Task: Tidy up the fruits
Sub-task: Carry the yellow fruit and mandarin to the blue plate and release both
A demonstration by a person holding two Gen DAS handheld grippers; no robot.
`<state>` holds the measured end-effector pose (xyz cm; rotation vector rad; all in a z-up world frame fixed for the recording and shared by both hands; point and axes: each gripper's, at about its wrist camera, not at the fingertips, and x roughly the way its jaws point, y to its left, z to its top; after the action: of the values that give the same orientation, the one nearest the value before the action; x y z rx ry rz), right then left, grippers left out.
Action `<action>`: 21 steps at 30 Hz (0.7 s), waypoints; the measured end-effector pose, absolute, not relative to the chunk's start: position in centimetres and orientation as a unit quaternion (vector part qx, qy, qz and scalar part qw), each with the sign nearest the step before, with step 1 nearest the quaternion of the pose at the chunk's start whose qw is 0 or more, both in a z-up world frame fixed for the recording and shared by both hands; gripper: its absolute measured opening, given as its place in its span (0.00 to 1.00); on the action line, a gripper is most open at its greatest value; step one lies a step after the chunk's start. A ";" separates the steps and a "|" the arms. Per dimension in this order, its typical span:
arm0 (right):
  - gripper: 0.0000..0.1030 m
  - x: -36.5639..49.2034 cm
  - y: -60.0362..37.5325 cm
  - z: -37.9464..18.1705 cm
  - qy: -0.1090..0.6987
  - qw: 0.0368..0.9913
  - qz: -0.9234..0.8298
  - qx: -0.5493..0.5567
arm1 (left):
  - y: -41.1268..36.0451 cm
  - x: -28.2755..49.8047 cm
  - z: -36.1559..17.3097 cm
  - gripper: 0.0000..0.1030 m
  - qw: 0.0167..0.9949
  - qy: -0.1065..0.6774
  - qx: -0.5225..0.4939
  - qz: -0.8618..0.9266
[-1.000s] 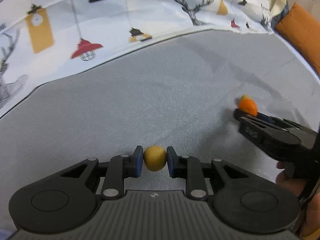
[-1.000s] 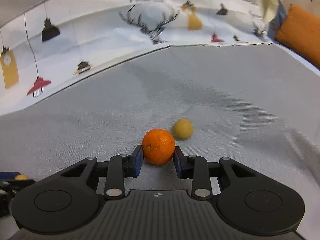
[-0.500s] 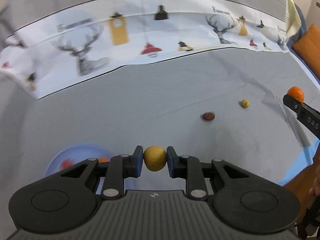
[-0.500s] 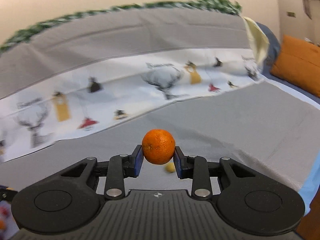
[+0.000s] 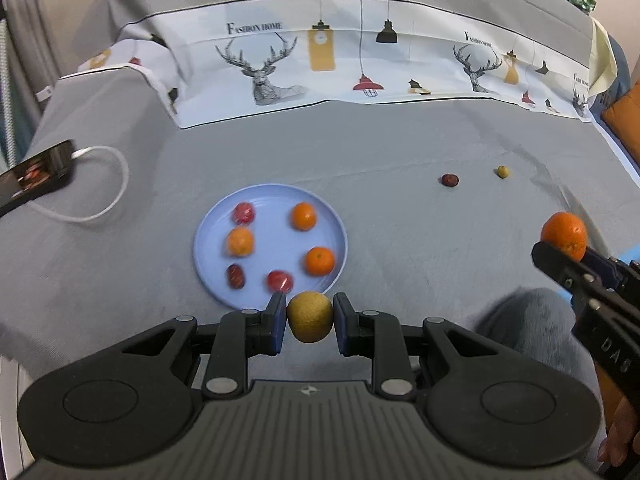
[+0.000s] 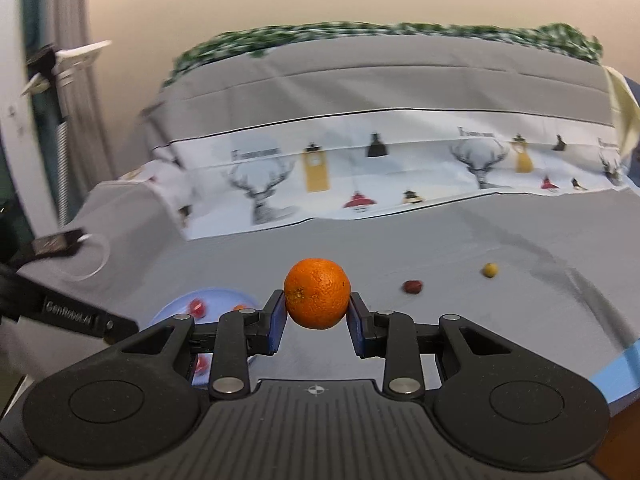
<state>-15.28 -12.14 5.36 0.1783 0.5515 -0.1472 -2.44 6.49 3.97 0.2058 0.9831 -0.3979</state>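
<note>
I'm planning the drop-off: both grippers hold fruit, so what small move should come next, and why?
Probably ease the left gripper forward over the blue plate and release there: its yellow-brown fruit hangs just short of the near rim, and bare plate shows among the six fruits.

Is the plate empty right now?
No, in the left wrist view the blue plate already holds six fruits, among them an orange near its right rim.

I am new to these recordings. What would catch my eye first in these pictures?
Each tool holds one fruit in the air: the left tool a yellow-brown fruit, the right tool an orange. Beyond the left tool lies a blue plate with six fruits on grey cloth.
</note>
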 end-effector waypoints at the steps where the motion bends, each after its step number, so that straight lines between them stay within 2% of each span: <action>1: 0.33 -15.7 -11.5 5.4 0.272 0.956 -0.069 0.083 | 7.0 -3.0 4.1 0.27 0.860 0.464 0.098 -0.189; 9: 0.33 -17.9 -7.7 6.9 0.258 0.964 -0.046 0.048 | 10.1 -6.8 5.4 0.27 0.872 0.446 0.067 -0.190; 21: 0.33 -19.0 -5.6 8.0 0.250 0.967 -0.026 0.027 | 12.6 -8.1 6.6 0.27 0.881 0.436 0.034 -0.179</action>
<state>-18.98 -5.57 8.04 0.0545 0.5059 -0.0536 -8.07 12.61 6.62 0.0699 0.9087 -0.3738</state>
